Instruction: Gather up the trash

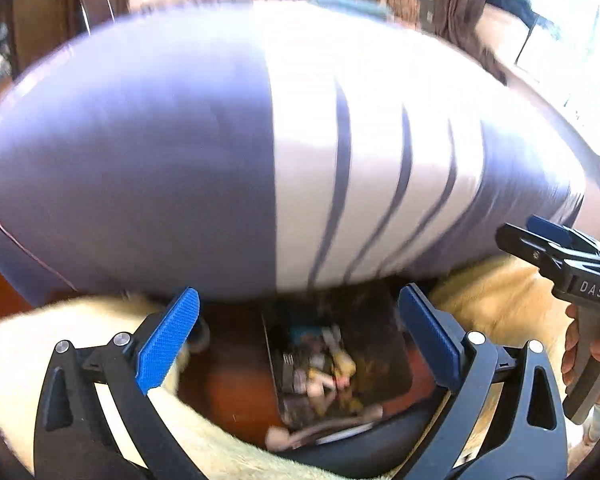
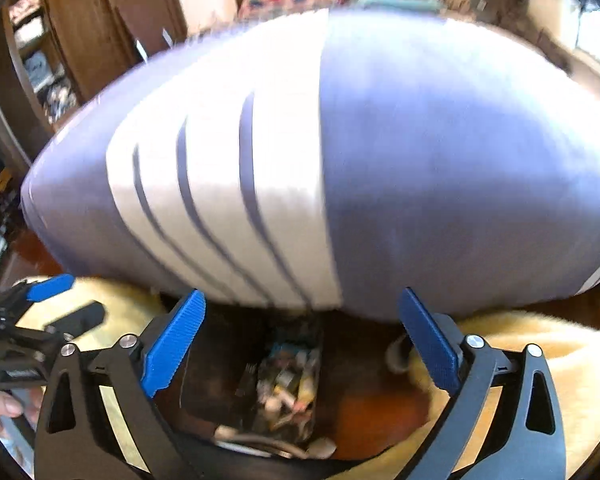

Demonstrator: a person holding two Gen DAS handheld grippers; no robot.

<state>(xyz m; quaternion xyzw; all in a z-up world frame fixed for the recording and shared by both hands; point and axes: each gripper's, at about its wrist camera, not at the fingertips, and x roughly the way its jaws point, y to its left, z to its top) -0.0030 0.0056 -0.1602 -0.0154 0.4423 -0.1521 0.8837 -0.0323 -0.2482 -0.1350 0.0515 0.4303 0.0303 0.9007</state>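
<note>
- Down below both cameras sits a dark bin (image 1: 384,344) on a reddish-brown wooden floor (image 1: 228,376), just in front of a big bed (image 1: 140,152) with a purple cover and a white striped band across it
- trash (image 1: 324,364) is already lying in that bin: a jumble of small wrappers and scraps, too blurry to tell what each piece is, with something pale and rounded at the near edge
- left gripper (image 1: 298,344) is spread wide, blue fingers (image 1: 168,340) well apart with nothing between them, only the bin and floor showing through the gap
- right gripper (image 2: 300,344) looks the same, blue fingers (image 2: 172,344) wide apart and holding nothing, with the bin (image 2: 212,364) and its trash (image 2: 288,384) seen through the gap
- a fluffy cream rug (image 1: 72,344) sits on both sides of the bin, running up to the foot of the bed, and in the right view it glows more yellow (image 2: 540,360)
- each camera catches the other gripper off to the side, with a bit of the hand (image 1: 588,356) wrapped round its handle at the picture's edge
- both are tilted down toward the bin, side by side
- the whole scene is smeared with motion blur; behind the bed there's brown wood furniture (image 2: 100,20) and something patterned red and blue, can't tell what
</note>
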